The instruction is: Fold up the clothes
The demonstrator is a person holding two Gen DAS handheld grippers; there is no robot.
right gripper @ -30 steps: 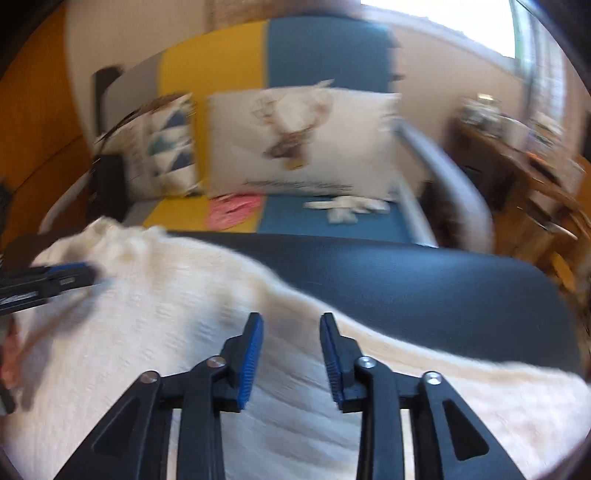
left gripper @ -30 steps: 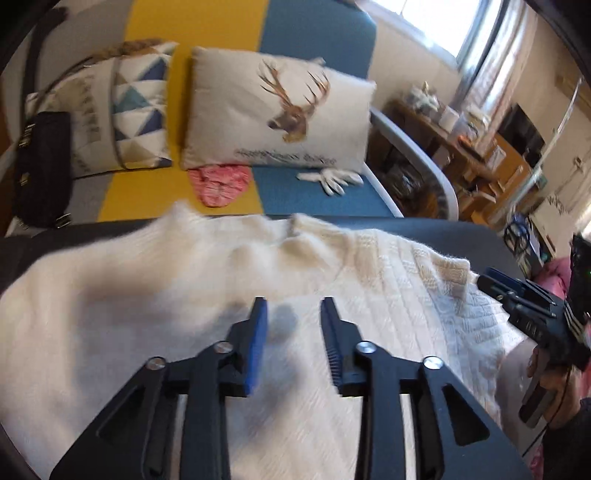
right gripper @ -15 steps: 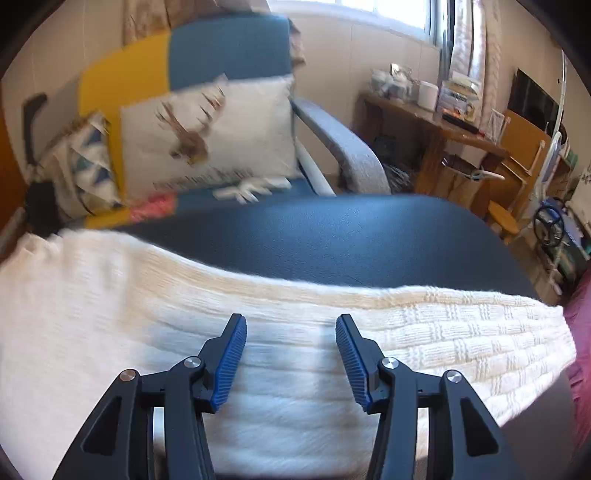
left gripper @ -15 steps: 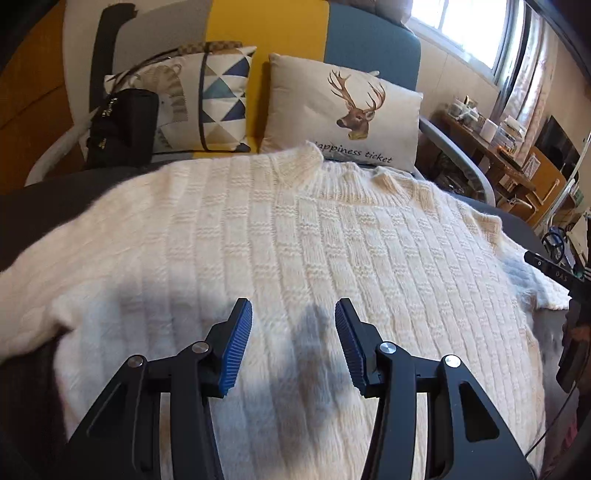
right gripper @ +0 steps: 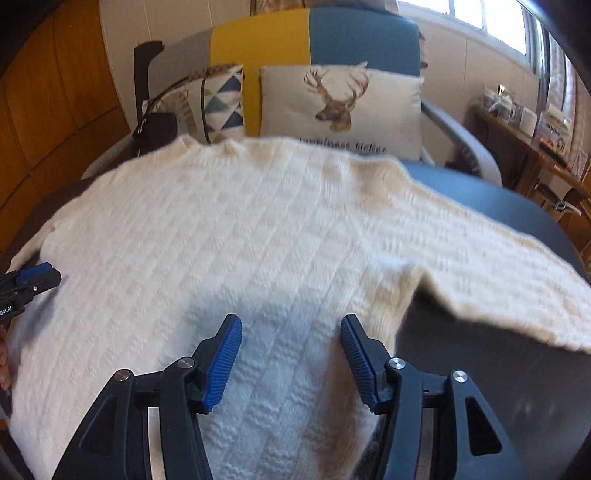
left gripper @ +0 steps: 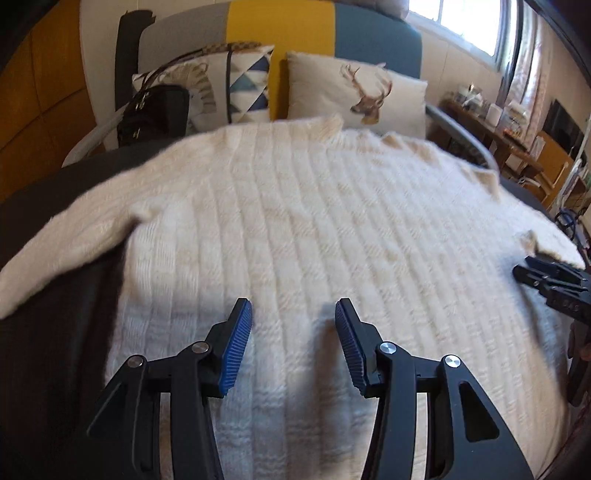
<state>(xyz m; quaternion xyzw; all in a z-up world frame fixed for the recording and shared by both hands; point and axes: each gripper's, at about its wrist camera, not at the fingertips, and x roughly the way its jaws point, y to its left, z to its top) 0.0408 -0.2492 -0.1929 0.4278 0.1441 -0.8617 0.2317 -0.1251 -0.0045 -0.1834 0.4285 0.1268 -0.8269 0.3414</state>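
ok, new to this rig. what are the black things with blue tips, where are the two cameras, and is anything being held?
No robot arm here: a person carries a handheld two-finger tool in each hand, with a fisheye camera on each looking along its fingers. The left tongs fill one picture's foreground, the right tongs the other's; each also shows at the edge of the other's view. A cream knit sweater lies spread flat on a dark table, sleeves out to the sides. Both pairs of tongs are open above its lower part, jaws just widened, nothing gripped. Behind is a sofa with a deer cushion.
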